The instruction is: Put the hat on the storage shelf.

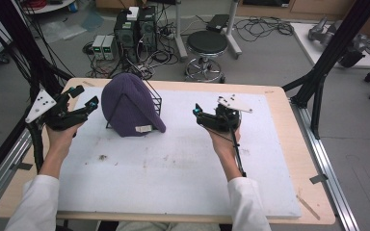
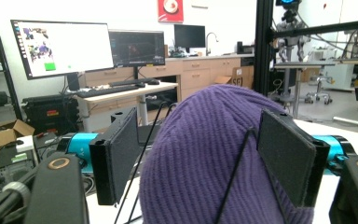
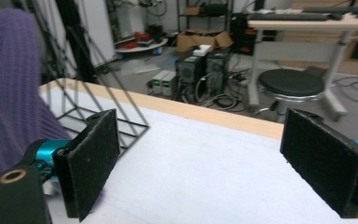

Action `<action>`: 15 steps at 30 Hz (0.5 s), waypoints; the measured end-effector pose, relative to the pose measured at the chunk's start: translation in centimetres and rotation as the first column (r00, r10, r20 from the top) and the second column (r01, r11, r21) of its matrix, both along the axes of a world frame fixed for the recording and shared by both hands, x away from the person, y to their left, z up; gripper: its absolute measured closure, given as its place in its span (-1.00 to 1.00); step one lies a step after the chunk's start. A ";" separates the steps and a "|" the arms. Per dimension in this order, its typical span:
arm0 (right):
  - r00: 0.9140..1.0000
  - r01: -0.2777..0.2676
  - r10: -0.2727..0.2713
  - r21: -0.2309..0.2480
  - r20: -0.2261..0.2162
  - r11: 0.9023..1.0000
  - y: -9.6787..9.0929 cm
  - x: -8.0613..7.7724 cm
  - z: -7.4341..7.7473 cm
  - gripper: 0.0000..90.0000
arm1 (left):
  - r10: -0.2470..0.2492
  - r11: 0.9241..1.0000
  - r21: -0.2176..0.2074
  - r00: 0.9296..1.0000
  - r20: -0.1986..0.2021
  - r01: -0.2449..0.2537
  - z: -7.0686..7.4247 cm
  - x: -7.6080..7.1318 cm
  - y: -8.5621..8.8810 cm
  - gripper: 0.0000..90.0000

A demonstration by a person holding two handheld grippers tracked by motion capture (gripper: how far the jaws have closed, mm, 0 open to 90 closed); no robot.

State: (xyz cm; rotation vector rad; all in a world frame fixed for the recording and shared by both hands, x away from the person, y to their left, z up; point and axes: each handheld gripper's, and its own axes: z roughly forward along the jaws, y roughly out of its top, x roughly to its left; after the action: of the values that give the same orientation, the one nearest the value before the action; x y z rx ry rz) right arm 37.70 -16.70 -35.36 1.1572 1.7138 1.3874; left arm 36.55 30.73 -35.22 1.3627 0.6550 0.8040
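A purple knit hat (image 1: 127, 106) is draped over a black wire rack (image 1: 155, 98) at the back left of the white mat (image 1: 173, 163). A small pale label (image 1: 143, 128) shows at the hat's lower edge. My left gripper (image 1: 87, 96) is just left of the hat, jaws open and apart from it. In the left gripper view the hat (image 2: 214, 154) rises close between the left gripper's (image 2: 203, 144) two pads, a rack wire (image 2: 235, 172) crossing it. My right gripper (image 1: 197, 114) is open to the right of the hat, nothing between its jaws. In the right gripper view, beyond my right gripper (image 3: 205, 158), the hat (image 3: 9, 84) and rack (image 3: 116, 112) lie at the left.
The mat covers a wooden table (image 1: 289, 144). Behind the table stand a round stool (image 1: 207, 45), computer towers (image 1: 135, 29) and loose cables on the floor. A black frame post (image 1: 325, 62) rises at the table's right rear corner. Faint stains mark the mat's front left.
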 end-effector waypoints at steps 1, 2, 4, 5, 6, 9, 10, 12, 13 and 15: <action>1.000 0.006 -0.006 0.003 -0.003 1.000 -0.5 -0.2 -0.1 -0.75 | 0.002 1.000 0.001 1.000 0.002 -0.002 0.0 -0.2 -0.1 -0.34; 1.000 0.015 -0.015 0.007 -0.004 1.000 -0.9 -0.3 -0.2 -0.75 | 0.008 1.000 0.004 1.000 0.005 -0.008 0.0 -0.4 -0.2 -0.34; 1.000 0.031 -0.031 0.011 -0.003 0.999 -1.7 -0.7 -0.4 -0.75 | 0.010 1.000 0.003 1.000 0.008 -0.010 -0.1 -0.8 -0.4 -0.36; 0.999 0.038 -0.038 0.011 0.005 0.999 -2.1 -0.8 -0.5 -0.75 | 0.015 1.000 0.008 1.000 0.008 -0.015 -0.1 -1.0 -0.5 -0.36; 0.999 0.042 -0.042 0.015 0.006 0.999 -2.4 -1.0 -0.5 -0.75 | 0.019 1.000 0.013 1.000 0.012 -0.019 -0.1 -1.2 -0.6 -0.36; 0.998 0.069 -0.069 0.018 0.009 0.997 -3.5 -1.7 -0.9 -0.75 | 0.035 0.999 0.014 0.999 0.018 -0.036 -0.3 -1.8 -0.8 -0.37; 0.997 0.078 -0.078 0.013 -0.014 0.997 -3.8 -1.8 -0.9 -0.75 | 0.038 0.999 0.013 0.999 0.018 -0.038 -0.3 -2.0 -0.8 -0.38; 0.995 0.092 -0.091 0.026 -0.033 0.995 -4.5 -2.0 -0.9 -0.75 | 0.053 0.998 0.020 0.998 0.014 -0.053 -0.4 -2.4 -0.8 -0.39; 0.995 0.099 -0.098 0.034 -0.023 0.995 -4.7 -2.2 -0.8 -0.75 | 0.060 0.998 0.025 0.998 0.015 -0.060 -0.6 -2.6 -0.8 -0.40; 0.993 0.118 -0.118 0.030 0.003 0.993 -5.1 -2.8 -0.9 -0.75 | 0.060 0.998 0.028 0.998 0.011 -0.060 -0.9 -3.0 -0.9 -0.41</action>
State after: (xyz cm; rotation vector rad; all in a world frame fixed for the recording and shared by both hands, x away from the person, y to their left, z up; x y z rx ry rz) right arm 34.91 -21.82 -36.22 1.2497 1.6002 1.3462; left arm 33.56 29.88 -36.09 1.3691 0.6817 0.8701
